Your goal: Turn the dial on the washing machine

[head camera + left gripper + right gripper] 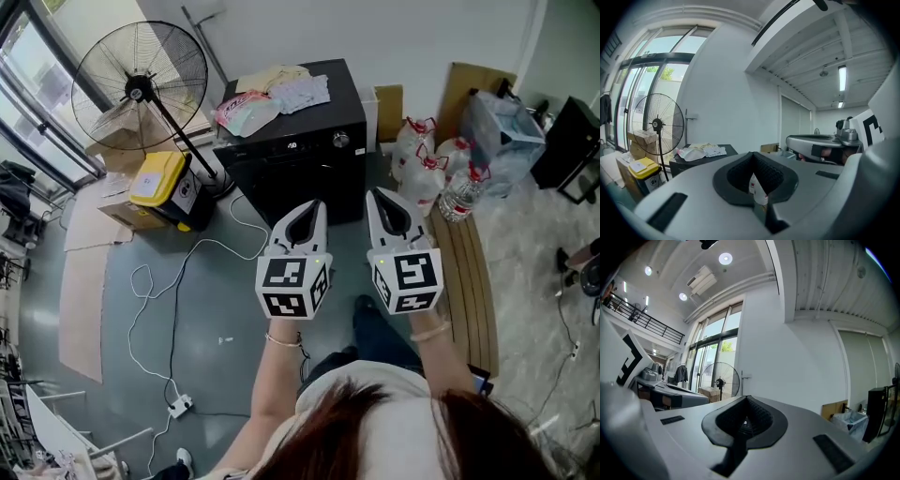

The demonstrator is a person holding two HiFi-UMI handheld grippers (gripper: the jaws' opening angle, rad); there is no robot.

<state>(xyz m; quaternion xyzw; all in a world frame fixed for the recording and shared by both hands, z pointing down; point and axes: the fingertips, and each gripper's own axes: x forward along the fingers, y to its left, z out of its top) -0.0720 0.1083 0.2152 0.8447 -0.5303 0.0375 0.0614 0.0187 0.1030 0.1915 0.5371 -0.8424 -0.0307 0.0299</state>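
Left hand-held gripper (308, 210) and right hand-held gripper (382, 198) are both clenched empty, side by side. They hover near the black washing machine (281, 176), apart from its dial (340, 140).

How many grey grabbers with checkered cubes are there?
2. The left gripper, grey plastic with a black-and-white marker cube, is at the head view's lower middle; the right gripper is beside it. None seem hidden.

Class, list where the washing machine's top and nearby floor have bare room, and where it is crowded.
Bare: the washing machine top right of the clothes; floor right of the white cable. Crowded: water bottles at its right, fan and yellow bin at its left.
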